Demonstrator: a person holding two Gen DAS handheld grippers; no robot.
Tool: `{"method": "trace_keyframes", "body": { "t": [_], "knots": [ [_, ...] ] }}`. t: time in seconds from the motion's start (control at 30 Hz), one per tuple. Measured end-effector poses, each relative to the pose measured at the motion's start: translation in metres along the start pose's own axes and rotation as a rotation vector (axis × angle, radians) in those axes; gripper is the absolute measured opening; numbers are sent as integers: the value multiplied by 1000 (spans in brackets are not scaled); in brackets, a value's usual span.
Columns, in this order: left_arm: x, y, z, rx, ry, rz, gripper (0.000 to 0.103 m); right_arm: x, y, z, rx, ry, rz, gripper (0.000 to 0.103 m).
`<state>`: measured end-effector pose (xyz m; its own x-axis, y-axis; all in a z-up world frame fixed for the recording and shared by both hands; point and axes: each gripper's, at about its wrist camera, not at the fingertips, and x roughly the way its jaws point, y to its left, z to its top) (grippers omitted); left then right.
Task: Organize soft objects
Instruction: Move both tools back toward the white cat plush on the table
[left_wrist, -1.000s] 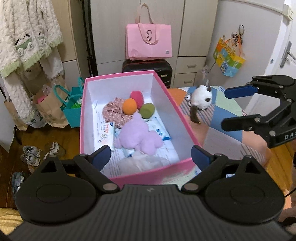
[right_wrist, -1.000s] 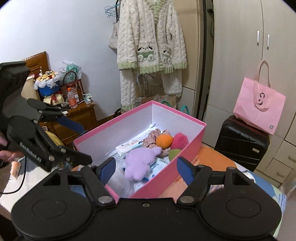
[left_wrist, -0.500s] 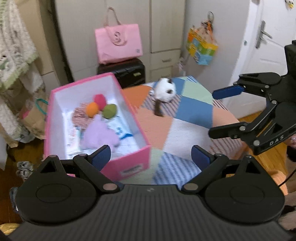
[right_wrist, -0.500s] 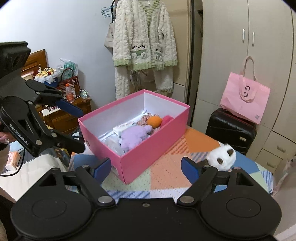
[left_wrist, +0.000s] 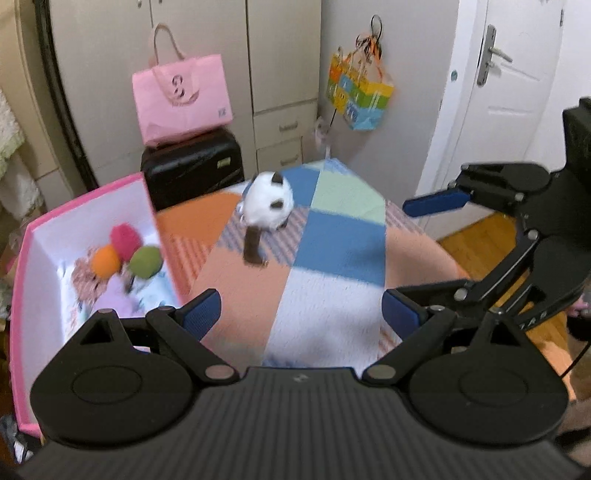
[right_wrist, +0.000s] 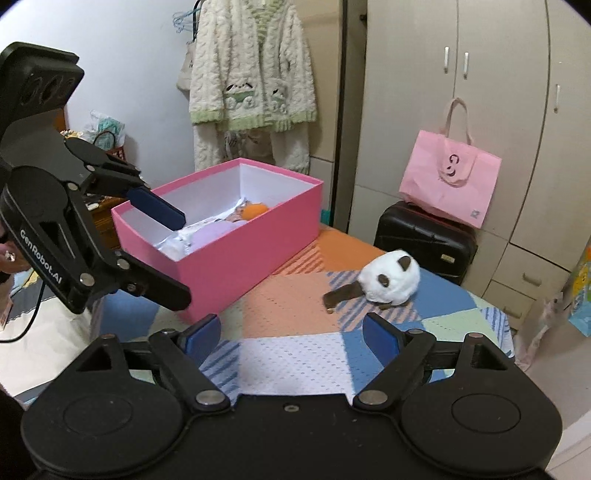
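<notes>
A white and brown plush toy (left_wrist: 266, 206) lies on the patchwork blanket (left_wrist: 325, 295), also in the right wrist view (right_wrist: 388, 282). A pink box (left_wrist: 20, 295) at the left holds orange, pink and green soft balls and a purple plush (left_wrist: 114, 304); the box shows in the right wrist view (right_wrist: 236, 258). My left gripper (left_wrist: 301, 314) is open and empty, above the blanket near the box. My right gripper (right_wrist: 291, 334) is open and empty, short of the plush toy.
A black suitcase (left_wrist: 192, 166) with a pink tote bag (left_wrist: 181, 96) stands behind the table by the wardrobe. A colourful bag (left_wrist: 358, 96) hangs near the white door (left_wrist: 509, 92). A white robe (right_wrist: 251, 81) hangs beyond the box.
Both grippers have swung right, away from the box and toward the plush toy. The box has slid to the left of both views. Both grippers stay open.
</notes>
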<state>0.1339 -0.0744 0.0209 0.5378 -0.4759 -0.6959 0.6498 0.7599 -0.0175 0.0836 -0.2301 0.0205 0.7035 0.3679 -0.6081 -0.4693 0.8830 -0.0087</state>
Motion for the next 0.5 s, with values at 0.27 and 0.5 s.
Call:
{"method": "trace_keyframes", "body": {
  "t": [0.27, 0.5],
  "knots": [
    [30, -12, 15, 37, -140, 8, 95, 24, -34, -15, 18, -78, -71, 89],
    [67, -4, 29, -85, -181, -40, 95, 53, -66, -21, 33, -176, -38, 89]
  ]
}}
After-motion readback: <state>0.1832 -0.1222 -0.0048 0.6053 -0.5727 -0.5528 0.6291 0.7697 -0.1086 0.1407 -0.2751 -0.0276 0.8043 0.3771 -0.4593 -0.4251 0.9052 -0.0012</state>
